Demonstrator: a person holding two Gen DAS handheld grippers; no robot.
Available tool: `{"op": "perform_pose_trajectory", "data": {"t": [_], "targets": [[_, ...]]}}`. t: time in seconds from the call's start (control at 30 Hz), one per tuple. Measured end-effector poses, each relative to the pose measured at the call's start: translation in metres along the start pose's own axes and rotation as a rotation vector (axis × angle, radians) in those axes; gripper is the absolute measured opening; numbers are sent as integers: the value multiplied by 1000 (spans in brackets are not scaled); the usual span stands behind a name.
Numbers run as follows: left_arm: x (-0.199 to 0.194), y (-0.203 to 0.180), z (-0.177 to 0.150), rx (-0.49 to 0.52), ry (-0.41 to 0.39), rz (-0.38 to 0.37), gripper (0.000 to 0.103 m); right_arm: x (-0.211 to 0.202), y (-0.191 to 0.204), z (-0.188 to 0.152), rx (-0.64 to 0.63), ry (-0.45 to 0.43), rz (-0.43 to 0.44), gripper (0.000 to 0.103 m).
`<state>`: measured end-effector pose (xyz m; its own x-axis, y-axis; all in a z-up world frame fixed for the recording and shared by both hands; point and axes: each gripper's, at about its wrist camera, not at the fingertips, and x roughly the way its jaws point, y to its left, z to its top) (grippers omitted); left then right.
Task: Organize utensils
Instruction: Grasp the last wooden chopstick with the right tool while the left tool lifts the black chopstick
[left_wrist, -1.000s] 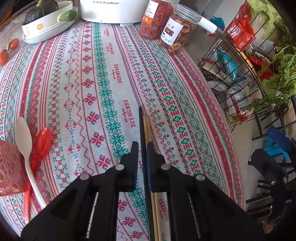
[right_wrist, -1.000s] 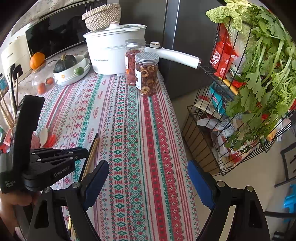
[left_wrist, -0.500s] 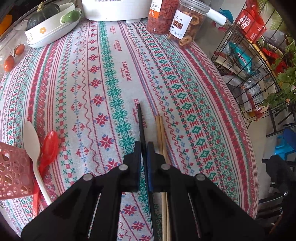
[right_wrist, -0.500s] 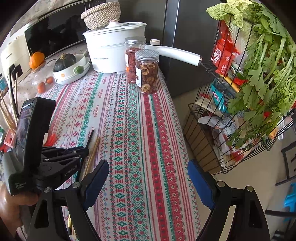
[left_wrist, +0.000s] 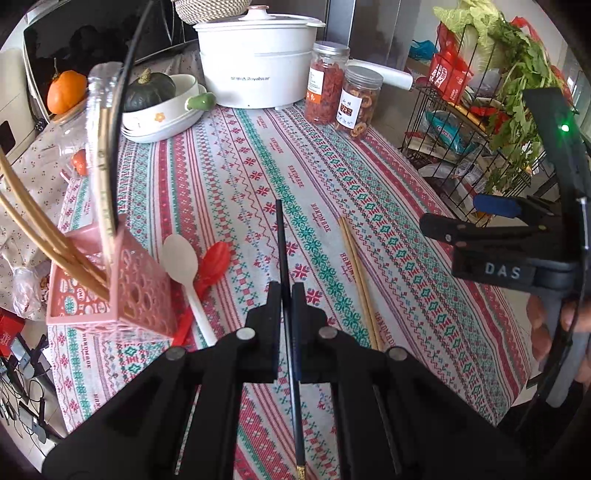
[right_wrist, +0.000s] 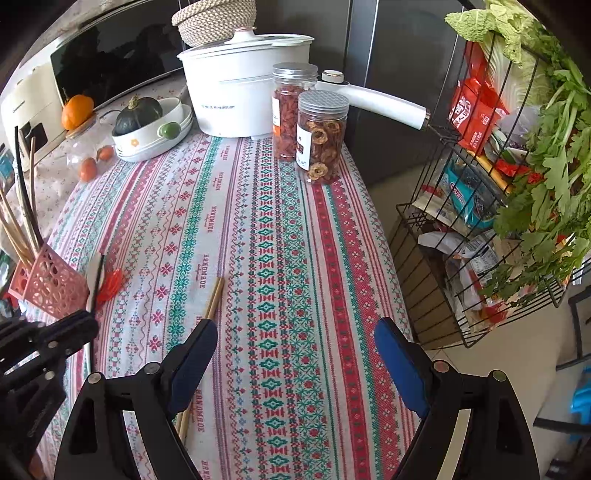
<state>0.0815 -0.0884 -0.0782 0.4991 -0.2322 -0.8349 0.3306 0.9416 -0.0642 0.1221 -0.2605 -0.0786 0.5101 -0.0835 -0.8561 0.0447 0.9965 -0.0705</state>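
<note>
Two spoons (left_wrist: 192, 266), two jars (left_wrist: 343, 96), three loose chopsticks (left_wrist: 356, 273), one pink holder (left_wrist: 110, 291).

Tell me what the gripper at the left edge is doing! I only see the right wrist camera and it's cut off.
Observer: The left gripper is shut on a thin black chopstick, which points straight out ahead of its fingers.
Operator: Is that chopstick black all the way?
Observer: No. Its back end, behind the fingers, has a small gold cap.
Operator: Is my gripper switched on?
Observer: From the left wrist camera, a small green light glows on the body of your right gripper, whose jaws stand wide open with nothing between them.
</note>
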Motion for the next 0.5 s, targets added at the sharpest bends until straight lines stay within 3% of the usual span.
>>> {"op": "perform_pose_trajectory", "data": {"t": [0.17,0.33,0.43,0.5], "targets": [[-36,22,-16,-18,-51,-31,6,15,20,1,-29,28,20,88],[-46,36,-22,-45,-75,-60,6,38,45,3,-51,88,78,87],[-46,40,-25,-55,-71,-73,6,55,55,3,-30,133,116,72],[-47,41,-26,-62,-71,-81,6,67,59,2,-19,170,123,52]]}}
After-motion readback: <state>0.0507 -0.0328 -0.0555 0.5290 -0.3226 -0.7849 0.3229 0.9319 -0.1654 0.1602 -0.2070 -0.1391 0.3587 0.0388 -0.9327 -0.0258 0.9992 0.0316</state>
